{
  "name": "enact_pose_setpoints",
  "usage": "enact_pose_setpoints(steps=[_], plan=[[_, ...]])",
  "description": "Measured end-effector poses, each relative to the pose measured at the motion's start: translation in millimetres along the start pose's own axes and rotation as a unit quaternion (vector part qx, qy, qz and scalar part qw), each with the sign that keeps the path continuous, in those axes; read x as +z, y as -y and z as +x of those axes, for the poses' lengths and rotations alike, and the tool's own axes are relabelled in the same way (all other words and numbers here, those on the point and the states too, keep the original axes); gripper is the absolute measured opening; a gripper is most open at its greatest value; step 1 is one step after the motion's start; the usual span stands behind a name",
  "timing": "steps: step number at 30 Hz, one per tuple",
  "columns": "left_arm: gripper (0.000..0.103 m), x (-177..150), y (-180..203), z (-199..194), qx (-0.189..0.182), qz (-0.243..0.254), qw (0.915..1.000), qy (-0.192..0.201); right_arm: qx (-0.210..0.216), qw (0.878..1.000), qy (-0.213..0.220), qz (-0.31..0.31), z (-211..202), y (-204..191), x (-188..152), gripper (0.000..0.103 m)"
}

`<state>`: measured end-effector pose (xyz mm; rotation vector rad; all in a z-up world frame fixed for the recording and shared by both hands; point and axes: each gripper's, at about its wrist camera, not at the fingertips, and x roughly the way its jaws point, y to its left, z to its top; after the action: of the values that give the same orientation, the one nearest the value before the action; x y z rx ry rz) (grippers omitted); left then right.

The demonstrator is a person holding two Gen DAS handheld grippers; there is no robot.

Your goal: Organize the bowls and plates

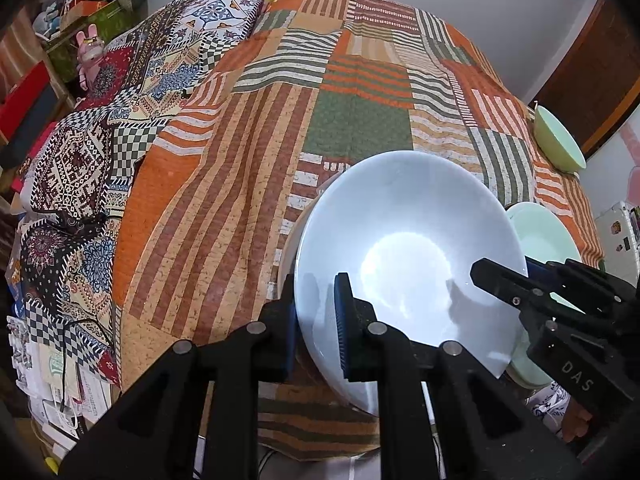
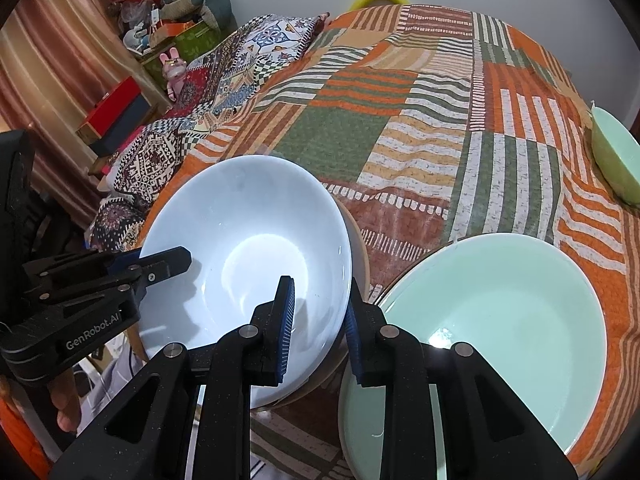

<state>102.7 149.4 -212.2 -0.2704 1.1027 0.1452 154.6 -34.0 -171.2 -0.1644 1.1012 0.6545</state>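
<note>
A pale blue bowl [image 1: 408,256] [image 2: 248,248] is held tilted above the patchwork bedspread. My left gripper [image 1: 316,332] is shut on its left rim, one finger inside and one outside. My right gripper [image 2: 320,328] is shut on its right rim the same way; it shows in the left wrist view [image 1: 504,280]. A cream dish [image 2: 358,248] sits right under the blue bowl. A mint green plate [image 2: 492,320] [image 1: 544,236] lies to the right of the bowl. A small mint green bowl [image 2: 616,160] [image 1: 558,140] sits at the far right edge.
The striped patchwork bedspread [image 1: 352,120] covers the surface. A patterned pillow [image 1: 132,92] lies at the far left. Boxes and a pink rabbit toy [image 2: 174,68] stand on shelves to the left. Papers [image 1: 60,364] lie at the lower left.
</note>
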Motion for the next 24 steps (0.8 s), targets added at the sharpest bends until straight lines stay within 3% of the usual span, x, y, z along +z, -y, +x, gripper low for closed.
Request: enact_pose_setpoints(steps=[20, 23, 24], plan=[[0.015, -0.3, 0.5, 2.8, 0.006, 0.004, 1.0, -0.002, 0.0, 1.0, -0.015, -0.005, -7.6, 0.4, 3.2, 0.023], [0.016, -0.5, 2.7, -2.0, 0.034, 0.017, 0.9992, 0.014, -0.017, 1.0, -0.001, -0.015, -13.1, -1.6, 3.4, 0.024], [0.016, -0.4, 4.4, -3.4, 0.048, 0.024, 0.9983, 0.022, -0.028, 0.999, 0.009, -0.022, -17.0, -3.1, 3.7, 0.03]])
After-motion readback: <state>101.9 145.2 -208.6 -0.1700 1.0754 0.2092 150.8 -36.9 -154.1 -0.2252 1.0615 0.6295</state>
